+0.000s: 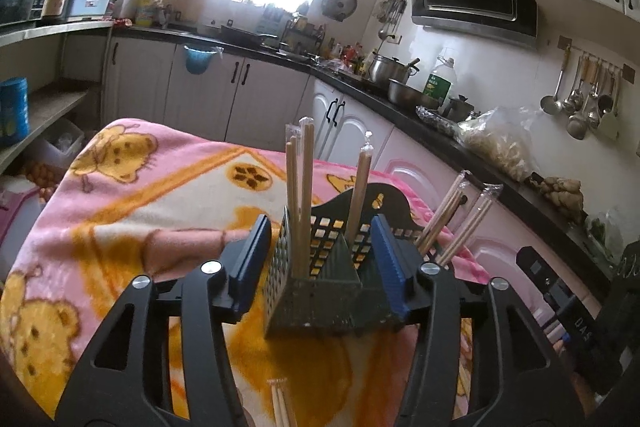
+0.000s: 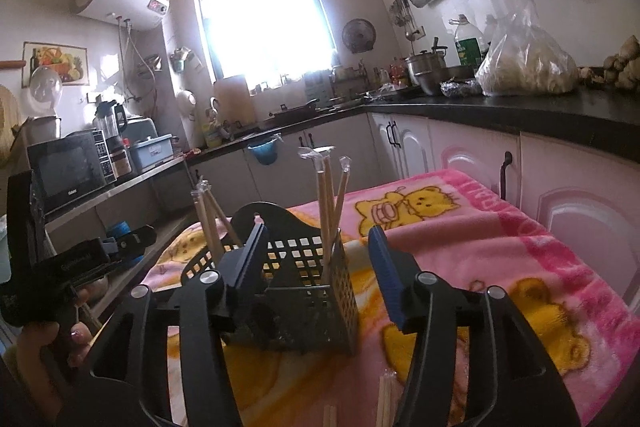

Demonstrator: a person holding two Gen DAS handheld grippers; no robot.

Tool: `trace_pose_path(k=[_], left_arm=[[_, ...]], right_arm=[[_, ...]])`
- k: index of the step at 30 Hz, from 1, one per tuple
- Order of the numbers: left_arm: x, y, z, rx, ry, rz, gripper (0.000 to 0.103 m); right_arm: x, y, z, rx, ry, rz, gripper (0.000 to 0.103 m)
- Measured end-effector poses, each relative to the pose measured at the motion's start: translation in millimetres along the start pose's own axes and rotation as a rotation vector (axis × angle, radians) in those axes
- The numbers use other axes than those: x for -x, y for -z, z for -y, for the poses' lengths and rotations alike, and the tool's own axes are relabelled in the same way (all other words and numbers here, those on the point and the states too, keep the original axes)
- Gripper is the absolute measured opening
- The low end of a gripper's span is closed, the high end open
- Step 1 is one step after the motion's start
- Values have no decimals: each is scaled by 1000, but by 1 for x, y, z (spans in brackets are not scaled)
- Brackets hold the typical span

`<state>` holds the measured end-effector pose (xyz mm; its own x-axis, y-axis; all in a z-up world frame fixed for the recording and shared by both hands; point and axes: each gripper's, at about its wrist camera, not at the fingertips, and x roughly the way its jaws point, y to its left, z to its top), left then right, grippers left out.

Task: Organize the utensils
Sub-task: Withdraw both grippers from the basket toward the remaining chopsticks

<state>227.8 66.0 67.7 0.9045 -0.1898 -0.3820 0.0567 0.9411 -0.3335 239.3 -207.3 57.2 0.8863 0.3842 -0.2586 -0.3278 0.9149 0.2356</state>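
Loose chopsticks [image 1: 282, 403] lie nearest on the blanket [image 1: 132, 211], while both claws, left [image 1: 320, 263] and right [image 2: 316, 267], hang released before the holder [image 1: 332, 291], likely ready to fetch them.

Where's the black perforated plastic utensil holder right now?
The black perforated plastic utensil holder stands on the pink bear-print blanket, centred in both wrist views between each gripper's open blue-padded fingers.

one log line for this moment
left tongs: open | right tongs: open | holder: upright on blanket | chopsticks: in holder
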Motion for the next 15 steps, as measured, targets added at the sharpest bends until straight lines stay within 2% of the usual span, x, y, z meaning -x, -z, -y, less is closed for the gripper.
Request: trace_pose_path(k=[7, 15], left_arm=[[20, 7, 4, 12, 14, 16, 66], [38, 17, 9, 17, 14, 4, 87]], right_arm=[[19, -5, -6, 13, -21, 12, 61], [34, -5, -3, 15, -22, -6, 62]])
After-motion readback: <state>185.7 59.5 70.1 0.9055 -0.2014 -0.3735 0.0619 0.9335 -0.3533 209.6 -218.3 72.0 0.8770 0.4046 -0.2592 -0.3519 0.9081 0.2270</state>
